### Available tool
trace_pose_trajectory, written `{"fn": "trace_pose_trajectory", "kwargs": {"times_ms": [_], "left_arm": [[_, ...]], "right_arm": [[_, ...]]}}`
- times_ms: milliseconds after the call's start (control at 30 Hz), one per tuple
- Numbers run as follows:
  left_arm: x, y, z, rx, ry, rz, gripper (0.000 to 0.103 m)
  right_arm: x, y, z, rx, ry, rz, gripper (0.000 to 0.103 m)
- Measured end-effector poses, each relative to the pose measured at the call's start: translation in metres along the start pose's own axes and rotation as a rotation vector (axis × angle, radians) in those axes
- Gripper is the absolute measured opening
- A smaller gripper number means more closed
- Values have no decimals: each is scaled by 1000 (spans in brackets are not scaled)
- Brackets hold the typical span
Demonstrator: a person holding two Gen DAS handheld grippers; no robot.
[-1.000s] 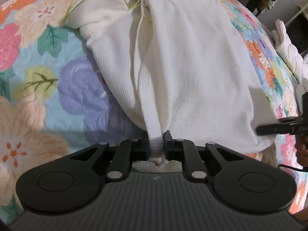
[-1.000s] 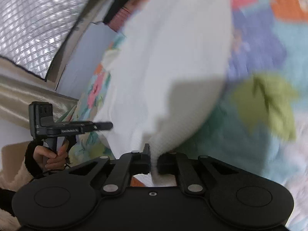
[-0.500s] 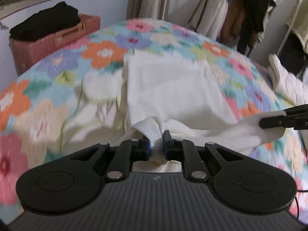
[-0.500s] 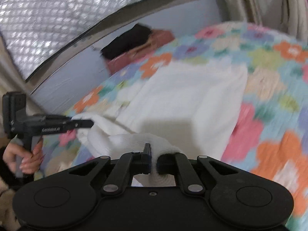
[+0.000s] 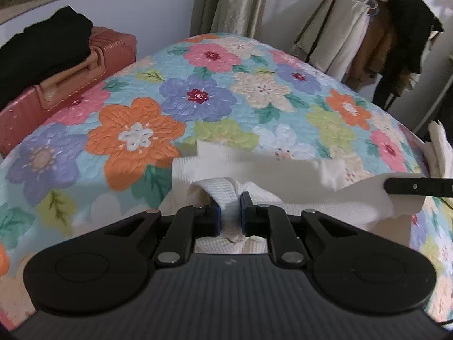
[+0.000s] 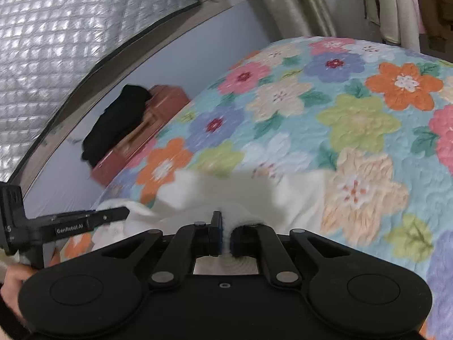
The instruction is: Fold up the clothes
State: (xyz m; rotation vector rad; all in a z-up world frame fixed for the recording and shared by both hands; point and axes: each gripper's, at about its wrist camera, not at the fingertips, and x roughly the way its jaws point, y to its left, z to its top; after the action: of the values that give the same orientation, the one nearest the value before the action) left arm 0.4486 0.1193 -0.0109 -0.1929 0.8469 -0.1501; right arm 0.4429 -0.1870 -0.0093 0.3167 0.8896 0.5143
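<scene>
A white waffle-knit garment (image 5: 254, 170) hangs between both grippers above the floral quilt (image 5: 198, 96). My left gripper (image 5: 228, 212) is shut on one bunched edge of it. My right gripper (image 6: 225, 233) is shut on another edge of the garment (image 6: 240, 189). The right gripper's finger shows in the left wrist view (image 5: 416, 187), clamped on the cloth. The left gripper shows in the right wrist view (image 6: 93, 221), also on the cloth. Most of the garment droops below the grippers and is hidden.
A red suitcase (image 5: 70, 85) with a black garment (image 5: 42, 48) on top stands left of the bed. A clothes rack (image 5: 382, 28) with hanging clothes stands at the back right. Another white garment (image 5: 440, 147) lies at the bed's right edge.
Both grippers have lifted the garment off the quilt and pulled it toward me. It lay spread flat before; now only a band of it shows above the fingers.
</scene>
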Motion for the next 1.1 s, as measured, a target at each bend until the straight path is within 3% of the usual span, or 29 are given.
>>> {"fn": "trace_pose_trajectory", "kwargs": {"times_ms": [233, 333, 367, 467, 633, 767, 833, 867, 967, 1100], "left_arm": [[48, 9, 11, -4, 64, -5, 12], [76, 21, 15, -77, 119, 4, 14], [85, 26, 16, -101, 137, 8, 15], [96, 42, 22, -185, 154, -29, 16], [88, 61, 26, -249, 127, -108, 18], [82, 84, 27, -390, 98, -162, 30], [79, 95, 28, -451, 78, -166, 37], [73, 95, 32, -423, 48, -135, 39], [51, 79, 43, -199, -24, -43, 42], [32, 46, 41, 50, -32, -53, 44]], "right_arm": [[42, -36, 6, 74, 85, -4, 7], [67, -56, 8, 169, 136, 7, 19], [75, -60, 9, 183, 150, 18, 35], [83, -61, 8, 183, 125, 47, 42], [75, -57, 10, 139, 51, 105, 44], [69, -75, 15, 311, 26, 193, 54], [64, -70, 16, 261, 16, 164, 57], [61, -68, 17, 236, 10, 150, 57], [54, -60, 19, 160, -6, 106, 58], [43, -50, 22, 60, -27, 48, 58]]}}
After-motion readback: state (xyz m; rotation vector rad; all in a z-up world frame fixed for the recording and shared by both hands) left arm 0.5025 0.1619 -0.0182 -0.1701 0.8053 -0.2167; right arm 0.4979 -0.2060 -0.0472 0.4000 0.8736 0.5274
